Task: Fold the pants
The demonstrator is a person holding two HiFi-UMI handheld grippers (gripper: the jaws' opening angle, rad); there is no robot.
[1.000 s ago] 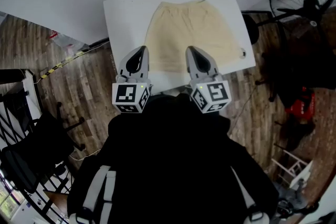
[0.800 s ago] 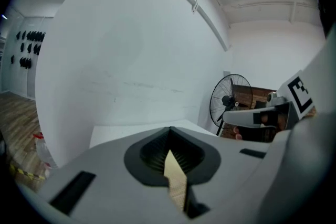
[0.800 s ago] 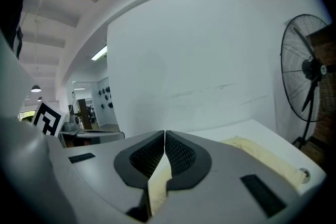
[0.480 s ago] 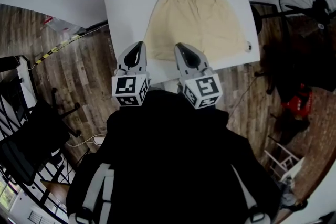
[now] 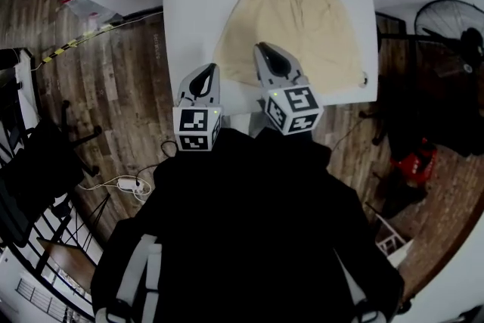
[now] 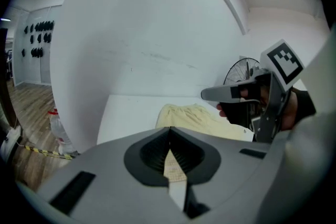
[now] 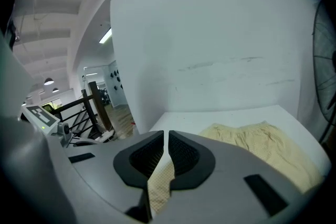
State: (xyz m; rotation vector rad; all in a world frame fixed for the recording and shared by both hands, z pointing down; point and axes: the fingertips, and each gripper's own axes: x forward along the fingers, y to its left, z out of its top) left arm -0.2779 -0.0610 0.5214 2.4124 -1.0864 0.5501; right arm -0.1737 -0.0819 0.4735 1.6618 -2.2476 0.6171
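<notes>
Pale yellow shorts point(image 5: 291, 26) lie spread flat on a white table point(image 5: 197, 4), waistband at the far side. My left gripper point(image 5: 203, 78) is shut and empty, held above the table's near edge, left of the shorts. My right gripper point(image 5: 267, 57) is also shut and empty, hovering over the near hem of the shorts. In the left gripper view the shut jaws point(image 6: 169, 136) point at the shorts point(image 6: 194, 115), with the right gripper point(image 6: 231, 93) beside them. The right gripper view shows its jaws point(image 7: 165, 144) closed above the shorts point(image 7: 262, 144).
A white wall curves behind the table. A standing fan point(image 5: 454, 26) and a red object point(image 5: 412, 163) are on the wood floor at the right. A black chair point(image 5: 30, 170) and a power strip point(image 5: 128, 184) are at the left.
The head view has swung, so the table sits higher and more to the right. Both grippers stayed shut side by side; the right one has edged a little farther over the shorts.
</notes>
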